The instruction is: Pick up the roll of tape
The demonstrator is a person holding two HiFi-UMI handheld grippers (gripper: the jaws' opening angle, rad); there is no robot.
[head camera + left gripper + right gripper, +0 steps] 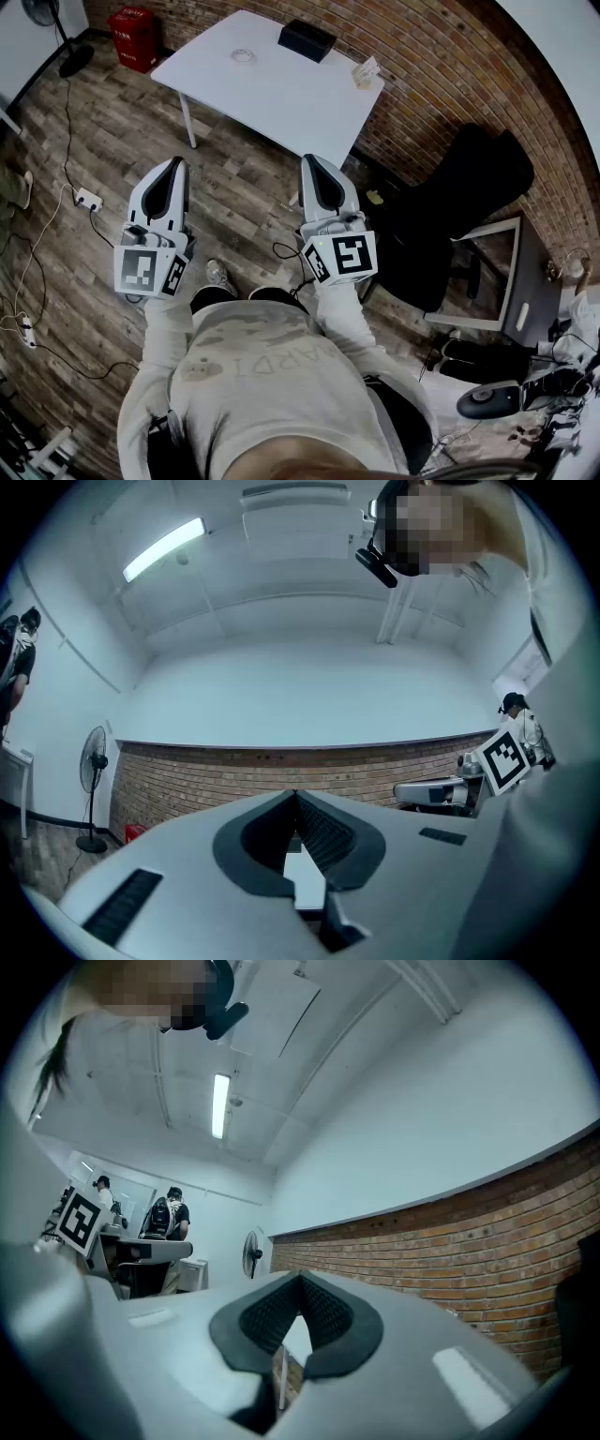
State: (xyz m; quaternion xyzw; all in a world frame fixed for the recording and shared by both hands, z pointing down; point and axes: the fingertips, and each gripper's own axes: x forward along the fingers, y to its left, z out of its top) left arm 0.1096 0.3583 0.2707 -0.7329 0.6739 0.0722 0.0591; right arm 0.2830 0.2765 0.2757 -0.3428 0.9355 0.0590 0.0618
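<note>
**Two claws shut and empty, tape well ahead on the table**

Both your claws are closed tip to tip on nothing: the left gripper (172, 164) and the right gripper (314, 159) sit side by side, pointing at the white table (281, 98). The roll of tape (243, 55) lies flat near the table's far edge, at 1 o'clock from your left claw and 11 o'clock from your right, well apart from both.

Bare plank floor (234, 187) lies between the claws and the table's near edge. A black box (307, 39) sits at 2 o'clock from the tape, near it but apart. A black chair (469, 202) crowds your right claw at 3 o'clock, and a power strip (87, 199) with cables lies at 9 o'clock from your left.

Both gripper views tilt up at wall and ceiling, so neither shows the tape. The small item (366, 72) at the table's right corner is too small to make out.
</note>
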